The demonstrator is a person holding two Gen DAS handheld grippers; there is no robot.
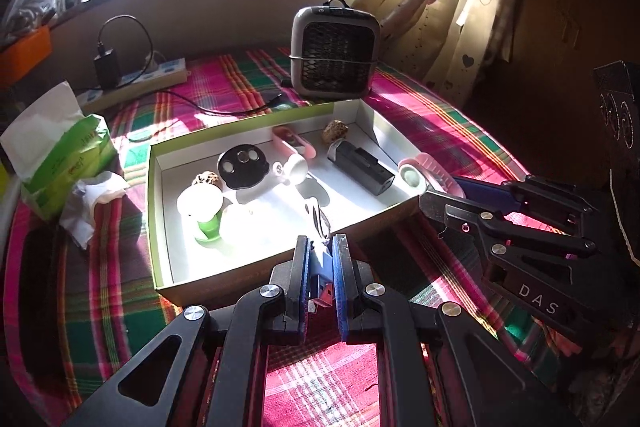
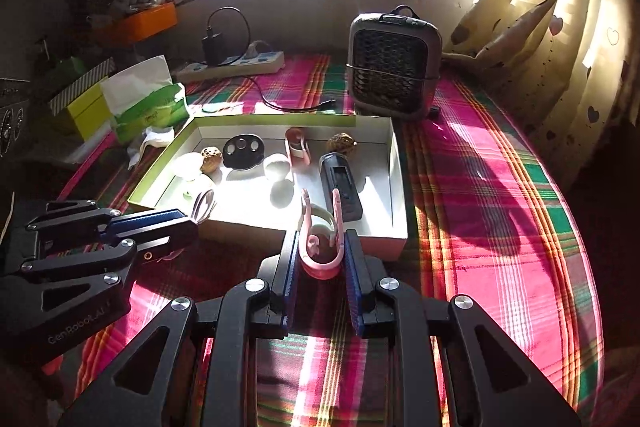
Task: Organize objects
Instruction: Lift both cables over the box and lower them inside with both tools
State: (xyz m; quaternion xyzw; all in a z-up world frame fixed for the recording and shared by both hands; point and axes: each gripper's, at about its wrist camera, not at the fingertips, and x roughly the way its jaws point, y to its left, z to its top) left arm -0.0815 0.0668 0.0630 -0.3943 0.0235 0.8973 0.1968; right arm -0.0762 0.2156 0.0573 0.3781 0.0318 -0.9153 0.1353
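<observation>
Objects for organizing are sitting mostly inside a shallow white box (image 1: 160,211) with green outer walls, which is lying on a pink and green plaid cloth (image 2: 480,211). In the left wrist view, the left gripper (image 1: 321,269) is pinching a blue USB plug (image 1: 322,279) between its blue pads at 6 o'clock, just over the box's near wall, with a white cable (image 1: 316,215) running from the plug into the box. In the right wrist view, the right gripper (image 2: 322,259) is clamping a pink clip-shaped holder with a white roll (image 2: 322,243) between its narrowed jaws, at the box's near edge; in the left view the same gripper is coming in from 3 o'clock.

Inside the box, seen from the left wrist, a white and green cup (image 1: 202,215) is standing at 9 o'clock, a black round disc with three holes (image 1: 242,165) is lying toward the middle, a pink and white item (image 1: 294,155) is lying beyond it, a black rectangular device (image 1: 360,163) is resting at 2 o'clock, and a brown walnut-like ball (image 1: 335,131) is sitting near the far wall.

Beyond the box, a grey mini fan (image 1: 334,53) is standing at 12 o'clock, a power strip (image 1: 136,79) with a black charger (image 1: 107,65) is lying at 10 o'clock, and a green tissue pack (image 1: 60,155) is sitting at 9 o'clock.
</observation>
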